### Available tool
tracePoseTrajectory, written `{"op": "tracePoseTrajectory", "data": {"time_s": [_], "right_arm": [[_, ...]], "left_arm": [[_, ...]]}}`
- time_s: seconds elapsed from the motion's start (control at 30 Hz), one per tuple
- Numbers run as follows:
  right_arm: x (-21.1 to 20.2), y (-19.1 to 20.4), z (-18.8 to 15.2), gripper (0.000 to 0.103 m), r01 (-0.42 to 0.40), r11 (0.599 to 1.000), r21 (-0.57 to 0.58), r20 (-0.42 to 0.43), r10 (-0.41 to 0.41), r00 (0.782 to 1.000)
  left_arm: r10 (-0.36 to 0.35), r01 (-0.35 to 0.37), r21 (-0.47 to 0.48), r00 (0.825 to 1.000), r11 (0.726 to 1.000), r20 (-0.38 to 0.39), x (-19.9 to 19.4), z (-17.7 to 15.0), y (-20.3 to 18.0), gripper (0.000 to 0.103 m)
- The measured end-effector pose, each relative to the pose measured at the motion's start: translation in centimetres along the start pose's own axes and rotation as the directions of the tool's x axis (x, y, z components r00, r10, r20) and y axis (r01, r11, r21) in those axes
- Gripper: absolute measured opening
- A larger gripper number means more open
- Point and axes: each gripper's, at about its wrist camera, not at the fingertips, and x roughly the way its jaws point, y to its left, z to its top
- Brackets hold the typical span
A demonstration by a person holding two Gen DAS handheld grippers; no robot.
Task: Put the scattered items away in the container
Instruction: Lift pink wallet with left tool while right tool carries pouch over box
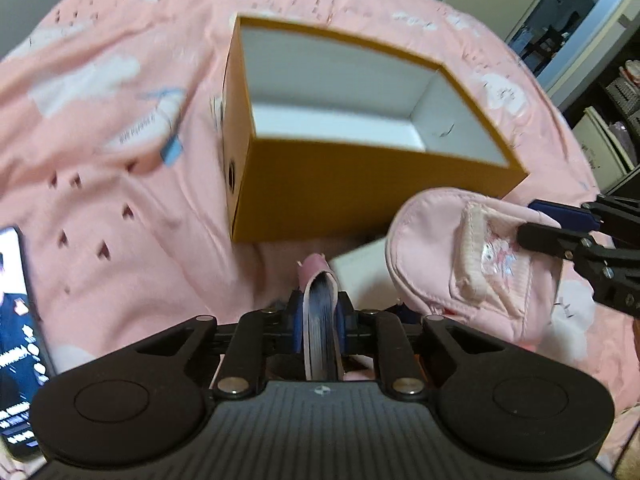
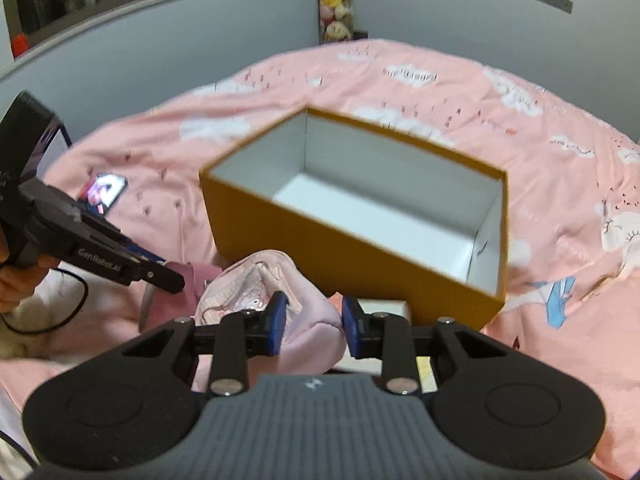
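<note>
An open orange box [image 1: 360,200] with a white inside sits on the pink bedspread; it also shows in the right wrist view [image 2: 340,256]. My left gripper [image 1: 320,312] is shut on a thin pink booklet [image 1: 320,300], held edge-up just in front of the box. My right gripper [image 2: 314,322] is shut on a pink padded pouch [image 2: 296,320], held near the box's front corner. The pouch [image 1: 460,264] and right gripper [image 1: 560,232] show at the right of the left wrist view. The left gripper [image 2: 160,276] shows at the left of the right wrist view.
A lit phone [image 1: 16,340] lies on the bedspread [image 1: 120,220] at the left; it also shows in the right wrist view [image 2: 106,190]. A white flat box [image 2: 384,308] lies under my right gripper. A wall and shelf stand behind the bed.
</note>
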Motion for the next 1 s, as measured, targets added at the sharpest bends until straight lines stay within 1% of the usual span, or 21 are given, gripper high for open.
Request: {"op": "tracePoseTrajectory", "data": {"time_s": [0.1,0.17,0.3,0.4,0.5,0.57,0.63,0.73,0.83,0.93,1.0], "right_arm": [[-0.9,-0.2,1.1,0.032,0.003,1.0,0.021,0.052,-0.004,0.999],[-1.4,-0.4,2.0,0.032,0.008,0.999,0.036,0.086,-0.011,0.996],[-2.0,-1.2,3.9,0.032,0.031,0.997,0.076,0.155,-0.042,0.987],[-2.1,-2.0,5.6,0.032,0.049,0.992,0.117,0.2,-0.072,0.977],[-1.1,-3.0,7.1,0.032,0.059,0.985,0.165,0.22,-0.095,0.971],[0.2,-3.6,7.8,0.032,0.068,0.977,0.201,0.214,-0.112,0.971],[1.8,-4.1,8.3,0.032,0.073,0.969,0.234,0.197,-0.121,0.973],[4.5,-4.5,8.6,0.032,0.092,0.956,0.28,0.167,-0.142,0.976],[7.0,-4.8,8.5,0.032,0.123,0.942,0.312,0.129,-0.171,0.977],[9.2,-4.9,7.8,0.032,0.142,0.93,0.339,0.079,-0.179,0.981],[10.4,-4.9,7.3,0.032,0.159,0.923,0.35,0.046,-0.186,0.981]], "left_arm": [[-0.016,0.016,0.012,0.999,1.0,0.037,-1.8,0.6,-0.1,0.018],[-0.023,0.021,0.02,0.997,1.0,0.075,-3.1,1.0,-0.3,0.018],[-0.045,0.039,0.039,0.987,0.998,0.157,-5.7,2.0,-0.7,0.018],[-0.058,0.047,0.057,0.974,0.997,0.22,-7.4,3.1,-1.0,0.018],[-0.068,0.05,0.069,0.954,0.996,0.292,-8.8,4.5,-1.5,0.018],[-0.073,0.053,0.067,0.937,0.996,0.343,-9.2,5.8,-1.7,0.018],[-0.062,0.045,0.055,0.924,0.997,0.377,-8.8,7.3,-1.7,0.018],[-0.023,0.011,0.033,0.92,0.999,0.39,-6.9,9.2,-1.9,0.018],[0.053,-0.071,0.03,0.918,0.997,0.394,-4.3,10.3,-2.5,0.018],[0.119,-0.16,0.079,0.918,0.984,0.379,-1.0,10.3,-3.1,0.018],[0.139,-0.2,0.135,0.921,0.97,0.364,0.7,9.7,-3.5,0.018]]}}
